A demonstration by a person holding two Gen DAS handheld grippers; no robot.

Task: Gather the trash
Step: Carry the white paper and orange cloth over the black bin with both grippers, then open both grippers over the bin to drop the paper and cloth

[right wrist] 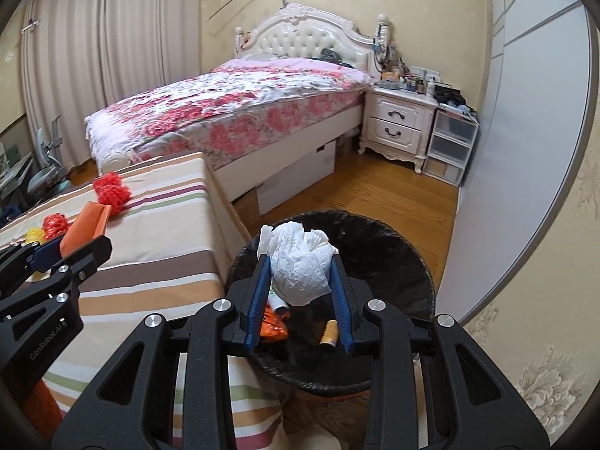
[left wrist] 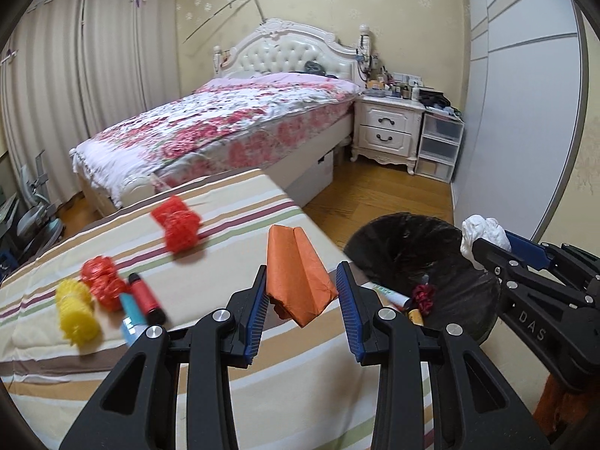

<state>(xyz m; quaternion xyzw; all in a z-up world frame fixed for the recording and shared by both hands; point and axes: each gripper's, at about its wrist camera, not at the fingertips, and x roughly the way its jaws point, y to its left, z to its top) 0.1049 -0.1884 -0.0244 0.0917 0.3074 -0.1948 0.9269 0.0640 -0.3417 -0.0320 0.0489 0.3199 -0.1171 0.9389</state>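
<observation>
My left gripper is shut on a folded orange paper and holds it above the striped table's right edge. My right gripper is shut on a crumpled white tissue over the black-lined trash bin. The bin holds a tube, a small yellow bottle and orange wrapper scraps. The right gripper with the tissue shows at the right of the left wrist view. The left gripper with the orange paper shows at the left of the right wrist view.
On the striped table lie red net balls, a second red ball, a yellow net ball, a red cylinder and a blue item. A floral bed, nightstand and wardrobe stand behind.
</observation>
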